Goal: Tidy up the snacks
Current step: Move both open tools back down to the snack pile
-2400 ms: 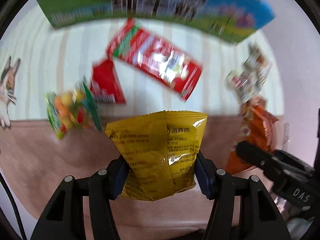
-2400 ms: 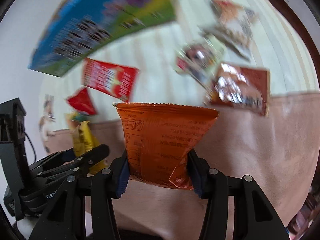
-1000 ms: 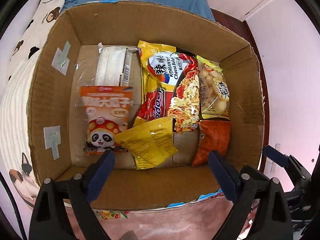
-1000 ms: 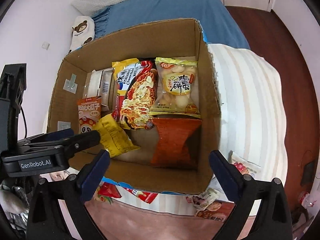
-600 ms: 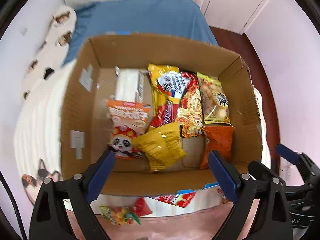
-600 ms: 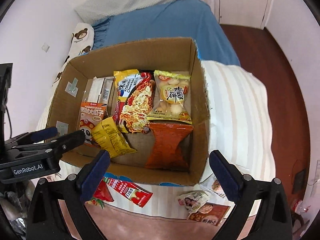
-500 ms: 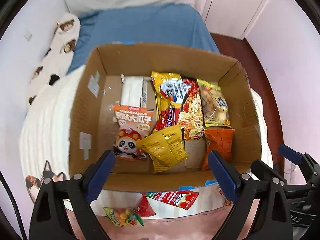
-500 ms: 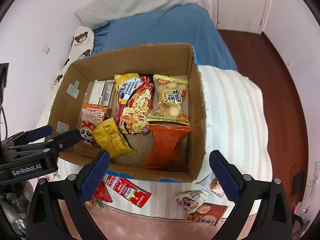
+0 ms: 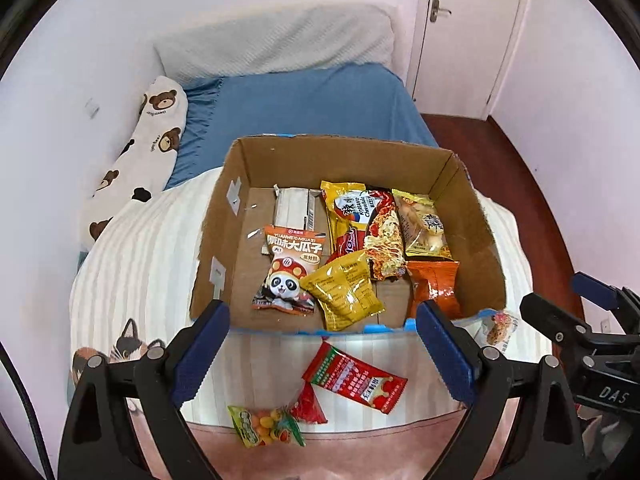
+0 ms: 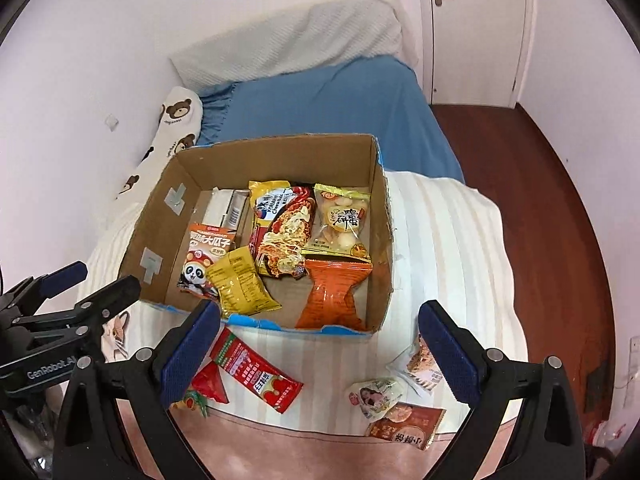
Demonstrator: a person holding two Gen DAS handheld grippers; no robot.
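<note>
Both grippers — left gripper (image 9: 322,334), right gripper (image 10: 318,338) — jaws wide, empty. Cardboard box (image 9: 224,240) part-filled on the bed; next, drop squarely over the red sachet (image 9: 356,378) — pinch across its width.

Inside the cardboard box (image 9: 476,276): panda snack packet (image 9: 289,268) reads "YUANWEIDAGUAZI"; noodle packet (image 9: 368,232) to its right reads "KOREAN", "Cheese". Outside the box: left gripper (image 10: 36,332) body marked "GenRobot.AI"; right gripper (image 9: 592,344) body marked "DAS".

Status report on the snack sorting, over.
Left gripper and right gripper open, empty. Yellow packet and orange packet in the cardboard box. Red packet outside, unobstructed.
</note>
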